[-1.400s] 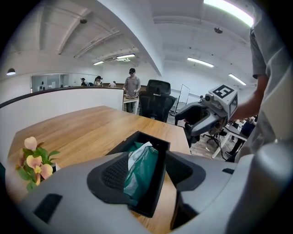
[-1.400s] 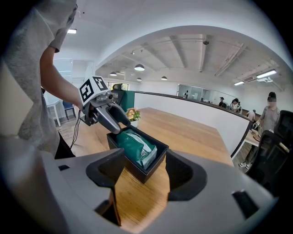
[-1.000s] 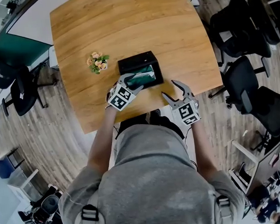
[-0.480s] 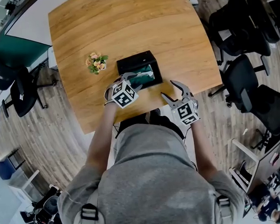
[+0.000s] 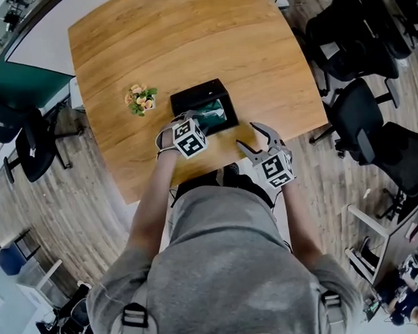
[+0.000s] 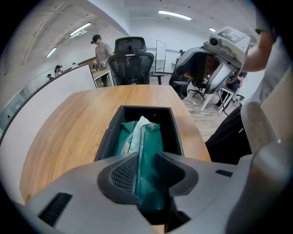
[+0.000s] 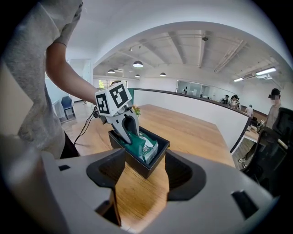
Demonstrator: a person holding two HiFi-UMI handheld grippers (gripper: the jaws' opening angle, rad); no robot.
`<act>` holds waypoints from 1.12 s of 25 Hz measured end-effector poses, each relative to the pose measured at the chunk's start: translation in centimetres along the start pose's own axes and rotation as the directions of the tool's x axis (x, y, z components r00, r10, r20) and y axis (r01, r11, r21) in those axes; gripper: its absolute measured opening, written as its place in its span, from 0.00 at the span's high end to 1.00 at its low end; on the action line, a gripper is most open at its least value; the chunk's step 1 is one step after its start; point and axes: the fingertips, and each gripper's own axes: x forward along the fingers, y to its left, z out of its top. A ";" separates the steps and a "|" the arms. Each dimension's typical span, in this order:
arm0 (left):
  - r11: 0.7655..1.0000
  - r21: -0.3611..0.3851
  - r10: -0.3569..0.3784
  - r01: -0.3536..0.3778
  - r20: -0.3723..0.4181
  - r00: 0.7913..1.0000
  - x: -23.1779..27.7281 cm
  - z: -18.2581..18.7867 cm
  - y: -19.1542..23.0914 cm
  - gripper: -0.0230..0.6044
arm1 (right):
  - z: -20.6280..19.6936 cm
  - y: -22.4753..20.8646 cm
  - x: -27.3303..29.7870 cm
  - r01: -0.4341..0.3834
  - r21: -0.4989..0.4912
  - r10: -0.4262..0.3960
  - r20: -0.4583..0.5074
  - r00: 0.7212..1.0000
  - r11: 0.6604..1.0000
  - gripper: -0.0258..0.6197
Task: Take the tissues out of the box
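Tissues sat in a green tissue pack that lay inside the black box, with one white sheet poking up from the pack's top towards the box's far end. The box stood on the wooden table, near the edge closest to the person.

The left gripper reached down into the near end of the box. Its jaws were closing on the tissue pack, and the ribbed pads met the green wrapper on both sides, so the wrapper bunched up between them. The pack was not yet out of the box.

The right gripper hovered just outside the box, off its near right corner and above the table edge. Its jaws stood wide apart with nothing between them but bare wood, and they pointed towards the box.

A small flower pot with pale blooms stood on the table to the left of the box, apart from it. Black office chairs stood on the floor well to the right of the box.
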 end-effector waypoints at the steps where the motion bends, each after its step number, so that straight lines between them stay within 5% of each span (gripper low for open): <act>1: 1.000 -0.002 0.001 -0.001 -0.003 1.000 0.0 0.0 0.1 0.75 | 0.2 0.0 -0.1 0.000 0.004 0.000 0.005 1.000 1.000 0.53; 11: 1.000 0.004 -0.004 0.005 -0.021 1.000 -0.2 -0.1 -0.6 0.91 | 1.1 -0.2 -0.4 0.023 0.009 -0.024 0.017 1.000 1.000 0.53; 28: 0.994 -0.037 0.102 -0.101 0.040 0.994 -2.1 0.9 -0.3 0.93 | 2.0 -0.6 -0.9 0.023 -0.011 -0.022 0.038 0.999 1.000 0.54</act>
